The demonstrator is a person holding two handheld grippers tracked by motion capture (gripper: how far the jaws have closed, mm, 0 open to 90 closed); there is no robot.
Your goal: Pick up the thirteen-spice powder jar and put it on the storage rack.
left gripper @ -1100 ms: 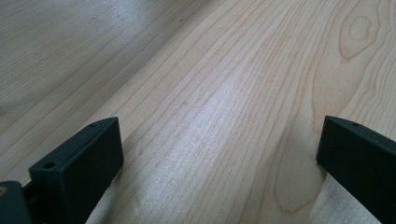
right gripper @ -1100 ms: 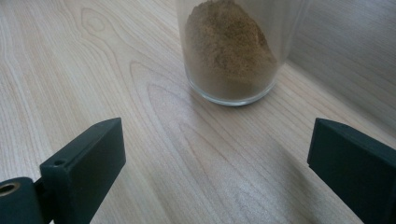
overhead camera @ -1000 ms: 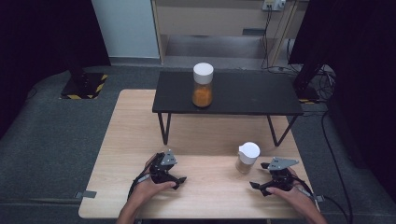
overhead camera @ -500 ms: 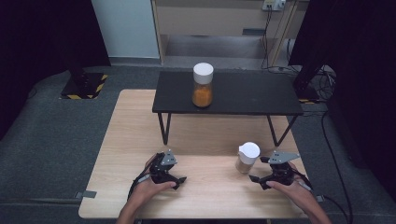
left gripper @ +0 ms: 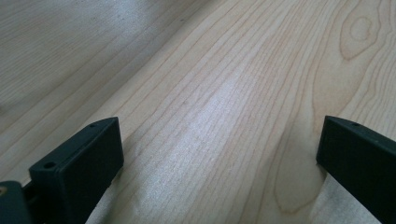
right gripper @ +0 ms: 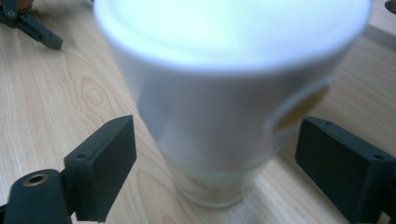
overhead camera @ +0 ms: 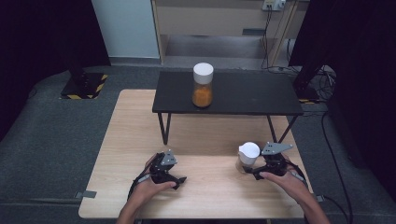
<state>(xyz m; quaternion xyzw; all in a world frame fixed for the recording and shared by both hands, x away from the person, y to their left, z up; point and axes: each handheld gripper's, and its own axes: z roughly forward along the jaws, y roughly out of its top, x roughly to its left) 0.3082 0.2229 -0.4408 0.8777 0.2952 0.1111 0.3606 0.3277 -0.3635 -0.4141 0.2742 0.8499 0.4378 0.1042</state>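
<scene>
**Right claw advanced onto white cup**

Moved since a second ago: right claw point(overhead camera: 256, 169), from just beside the cup to around it; left claw point(overhead camera: 173, 171) unchanged in place.

Item 1 — white cup point(overhead camera: 248, 155). Upright on the pale wooden counter point(overhead camera: 205, 140), near its front right corner. Clear base, white body, a yellow mark on one side in the right gripper view point(right gripper: 299, 112). Stands between the two black jaws of the right claw point(right gripper: 215, 172), a gap visible at each side; jaws apart, not touching the cup.

Item 2 — left claw point(left gripper: 219, 154). Held low over bare wood near the front left of the counter, well apart from the cup. Jaws spread wide, nothing between them.

Item 3 — jar with white lid and orange contents point(overhead camera: 202, 85). Upright on the small black table point(overhead camera: 243, 95) standing at the far side of the counter.
</scene>
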